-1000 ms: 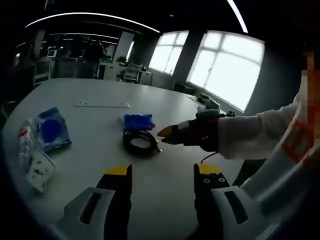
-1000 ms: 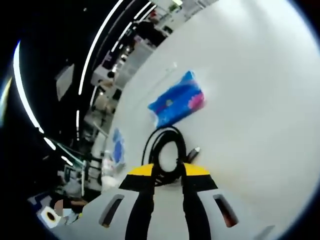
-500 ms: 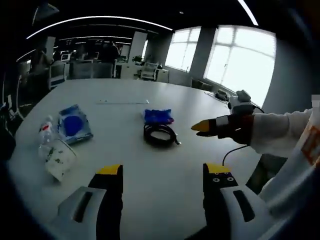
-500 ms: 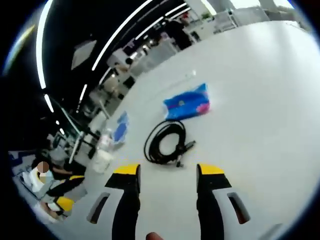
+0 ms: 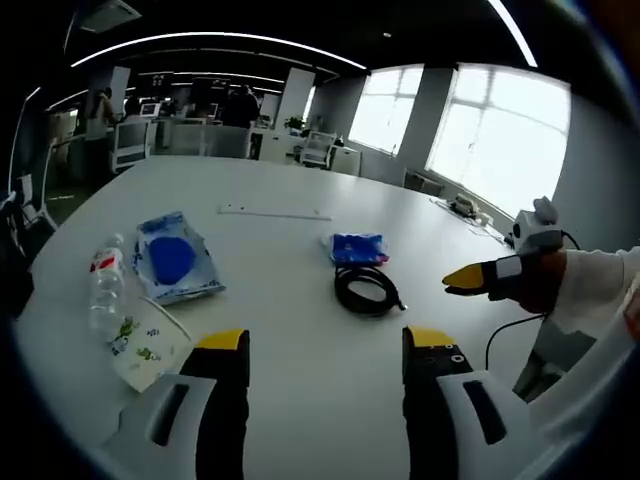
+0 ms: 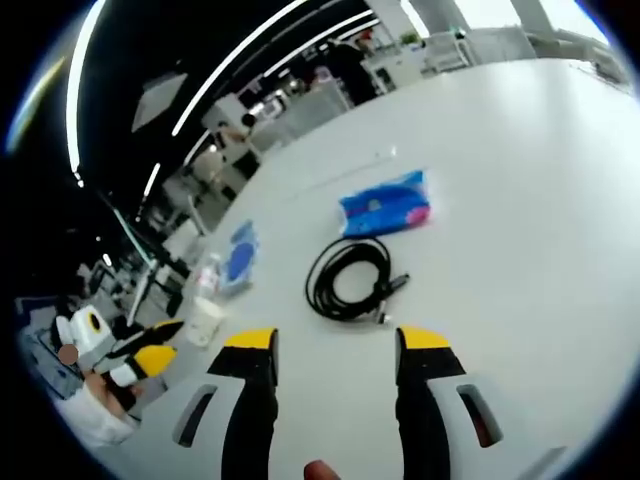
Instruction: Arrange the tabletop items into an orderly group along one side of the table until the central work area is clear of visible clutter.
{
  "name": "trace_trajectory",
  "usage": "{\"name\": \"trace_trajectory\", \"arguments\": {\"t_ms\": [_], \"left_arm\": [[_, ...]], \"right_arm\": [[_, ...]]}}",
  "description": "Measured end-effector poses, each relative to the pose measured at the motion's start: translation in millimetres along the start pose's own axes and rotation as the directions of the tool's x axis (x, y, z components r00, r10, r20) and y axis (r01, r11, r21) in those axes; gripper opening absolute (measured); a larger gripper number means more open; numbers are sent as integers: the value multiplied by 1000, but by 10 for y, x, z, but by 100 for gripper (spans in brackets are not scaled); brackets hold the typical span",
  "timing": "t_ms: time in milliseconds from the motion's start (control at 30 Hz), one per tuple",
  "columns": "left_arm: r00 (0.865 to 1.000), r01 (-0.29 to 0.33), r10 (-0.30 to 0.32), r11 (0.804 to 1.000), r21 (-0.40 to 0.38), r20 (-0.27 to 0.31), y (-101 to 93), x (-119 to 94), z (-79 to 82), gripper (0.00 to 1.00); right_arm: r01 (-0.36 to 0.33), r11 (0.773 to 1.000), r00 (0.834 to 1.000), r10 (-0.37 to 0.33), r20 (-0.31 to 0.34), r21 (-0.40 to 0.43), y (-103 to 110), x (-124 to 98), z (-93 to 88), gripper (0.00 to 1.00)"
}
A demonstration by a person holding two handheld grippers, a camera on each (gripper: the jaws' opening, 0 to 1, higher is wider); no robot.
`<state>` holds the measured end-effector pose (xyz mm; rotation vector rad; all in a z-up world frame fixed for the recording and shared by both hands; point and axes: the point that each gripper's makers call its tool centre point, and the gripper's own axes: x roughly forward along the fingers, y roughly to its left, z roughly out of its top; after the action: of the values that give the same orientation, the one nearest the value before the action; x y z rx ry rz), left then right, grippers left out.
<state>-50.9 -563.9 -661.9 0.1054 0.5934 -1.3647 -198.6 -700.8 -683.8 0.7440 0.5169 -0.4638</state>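
A: Left gripper view, going left to right: a clear plastic water bottle with a red label [image 5: 104,292] lies on its side near the edge of the white desk [image 5: 300,340]. Just beside it is a white paper cup with a green print [image 5: 150,345], also tipped over, then a blue and clear plastic packet [image 5: 172,262]. Past the middle come a small blue wrapped tissue pack [image 5: 357,247] and a coiled black cable [image 5: 368,289].

B: And the tongs?

A: The left tongs [image 5: 325,345] stand released, jaws well apart with nothing between. The right tongs [image 5: 462,281] come in from the right, yellow tips together as far as I can tell there; in the right gripper view the right tongs [image 6: 335,342] stand wide and empty, short of the cable.

B: How would the cable handle?

A: Light and floppy, I'd judge (loops could spill apart). Pinch across several strands of the coil at once, not the loose plug end [image 6: 392,287]. The cup looks crushable; the bottle may roll.
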Motion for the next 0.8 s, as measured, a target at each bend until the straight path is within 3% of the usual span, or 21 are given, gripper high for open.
{"name": "trace_trajectory", "arguments": {"t_ms": [167, 467, 533, 600, 767, 800], "left_arm": [[1000, -22, 22, 1000, 12, -5, 154, -69, 29, 59], [996, -92, 92, 996, 19, -15, 413, -226, 2, 58], [994, -111, 111, 994, -14, -15, 474, -244, -5, 56], [992, -126, 124, 988, -94, -25, 516, -228, -17, 54], [993, -119, 122, 981, -151, 6, 533, -90, 133, 55], [992, -123, 125, 973, -195, 2, 522, -46, 166, 54]], "right_arm": [[-17, 1000, 999, 17, -29, -20, 163, 22, -25, 45], [-42, 999, 999, 42, -21, -33, 237, 111, 96, 44], [-52, 998, 999, 51, -9, -21, 227, 120, 146, 44], [-58, 998, 998, 58, 1, -22, 201, 115, 178, 44], [-38, 999, 999, 38, 17, 14, 7, 96, 148, 43], [-32, 999, 999, 32, 9, 33, -24, 87, 126, 43]]}}
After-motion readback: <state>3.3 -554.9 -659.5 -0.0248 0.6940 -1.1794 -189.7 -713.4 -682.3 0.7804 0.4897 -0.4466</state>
